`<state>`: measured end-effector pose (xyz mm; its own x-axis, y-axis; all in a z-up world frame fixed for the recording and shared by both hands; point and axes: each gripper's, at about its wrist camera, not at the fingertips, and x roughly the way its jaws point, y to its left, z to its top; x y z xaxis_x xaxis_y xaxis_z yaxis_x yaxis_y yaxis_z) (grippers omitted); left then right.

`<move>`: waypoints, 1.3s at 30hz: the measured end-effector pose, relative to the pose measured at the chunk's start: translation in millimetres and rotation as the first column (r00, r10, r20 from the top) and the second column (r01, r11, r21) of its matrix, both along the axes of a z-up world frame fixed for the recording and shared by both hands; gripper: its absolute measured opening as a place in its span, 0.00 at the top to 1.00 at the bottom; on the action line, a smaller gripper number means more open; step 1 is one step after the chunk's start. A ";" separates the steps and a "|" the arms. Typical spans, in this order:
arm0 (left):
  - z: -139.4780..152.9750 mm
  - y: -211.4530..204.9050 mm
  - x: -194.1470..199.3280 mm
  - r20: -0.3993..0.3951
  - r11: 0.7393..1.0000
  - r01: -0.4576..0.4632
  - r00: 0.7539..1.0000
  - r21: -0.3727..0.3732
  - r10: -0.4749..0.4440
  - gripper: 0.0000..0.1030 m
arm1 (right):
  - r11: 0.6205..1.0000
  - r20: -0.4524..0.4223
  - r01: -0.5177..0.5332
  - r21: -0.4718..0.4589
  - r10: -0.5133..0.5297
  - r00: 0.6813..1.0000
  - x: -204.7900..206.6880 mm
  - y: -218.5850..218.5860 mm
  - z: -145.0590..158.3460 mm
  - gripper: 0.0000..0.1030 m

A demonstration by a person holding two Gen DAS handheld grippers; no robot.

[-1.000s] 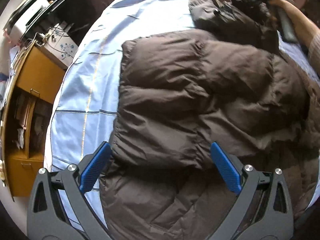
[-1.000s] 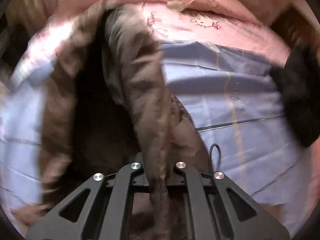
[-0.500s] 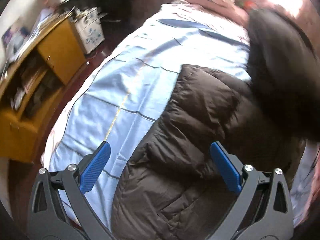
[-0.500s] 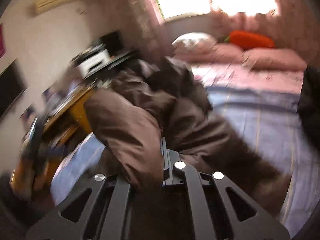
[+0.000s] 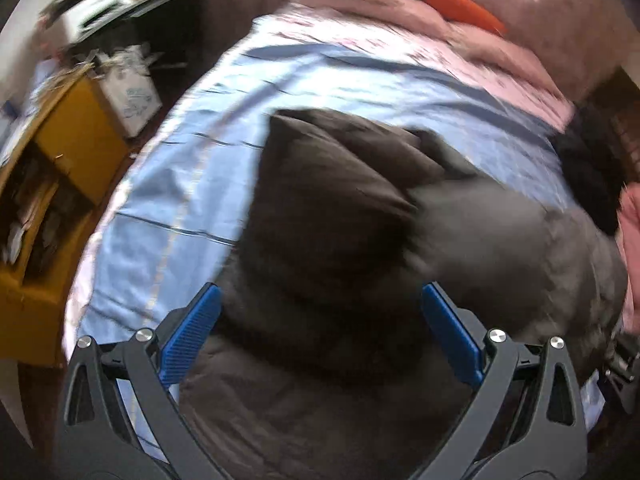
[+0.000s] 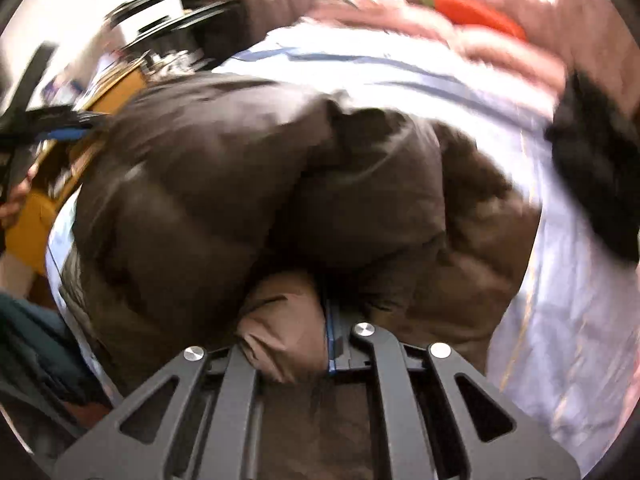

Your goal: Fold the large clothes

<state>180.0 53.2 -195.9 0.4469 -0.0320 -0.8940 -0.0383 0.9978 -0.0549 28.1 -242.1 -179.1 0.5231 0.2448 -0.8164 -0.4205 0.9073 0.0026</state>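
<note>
A large brown puffer jacket [image 5: 340, 208] lies bunched on a light blue bedsheet [image 5: 192, 184]. My left gripper [image 5: 320, 328] is open, its blue pads [image 5: 192, 332] spread wide just above the near part of the jacket. My right gripper [image 6: 320, 336] is shut on a fold of the brown jacket [image 6: 280, 200], which fills the middle of the right wrist view. The left gripper also shows at the left edge of the right wrist view [image 6: 52, 132]. Both views are blurred.
A yellow wooden cabinet [image 5: 44, 184] stands left of the bed. Pink bedding and an orange carrot-shaped pillow [image 5: 464, 4] lie at the head. A black garment [image 5: 588, 176] sits at the bed's right side. A white box [image 5: 128, 88] stands by the cabinet.
My right gripper has swung the held jacket part over and down onto the rest of the jacket. My left gripper stays open and has lifted its view toward the head of the bed.
</note>
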 end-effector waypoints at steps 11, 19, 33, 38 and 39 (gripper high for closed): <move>-33.8 -57.5 25.0 -0.043 0.986 0.076 0.997 0.148 -0.070 0.02 | 0.853 0.308 -0.176 -0.490 0.359 0.881 -56.8 30.4 -6.3 0.18; -50.0 -61.3 39.9 -0.074 0.989 0.065 0.996 0.135 -0.056 0.02 | 0.798 0.367 -0.191 -0.572 0.457 0.810 -57.5 10.2 -20.3 0.09; 8.5 -127.7 -24.9 0.153 0.892 0.325 0.945 -0.313 -0.291 0.02 | 0.667 0.532 -0.110 -0.737 0.673 0.514 -99.0 58.1 -40.8 0.01; 5.6 -183.4 -54.4 0.182 0.860 0.474 0.877 -0.188 -0.444 0.02 | 0.854 0.641 -0.162 -0.495 0.484 0.595 -93.0 28.1 16.6 0.01; 8.6 -187.2 -58.2 0.197 0.856 0.488 0.868 -0.169 -0.456 0.02 | 0.870 0.639 -0.168 -0.463 0.459 0.617 -87.8 22.6 19.1 0.01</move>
<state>121.8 -134.0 -187.2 0.4538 -0.4481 -0.7702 0.4592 0.8584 -0.2288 -59.7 -219.5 -160.0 0.9092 0.3075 -0.2807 -0.4140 0.5972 -0.6870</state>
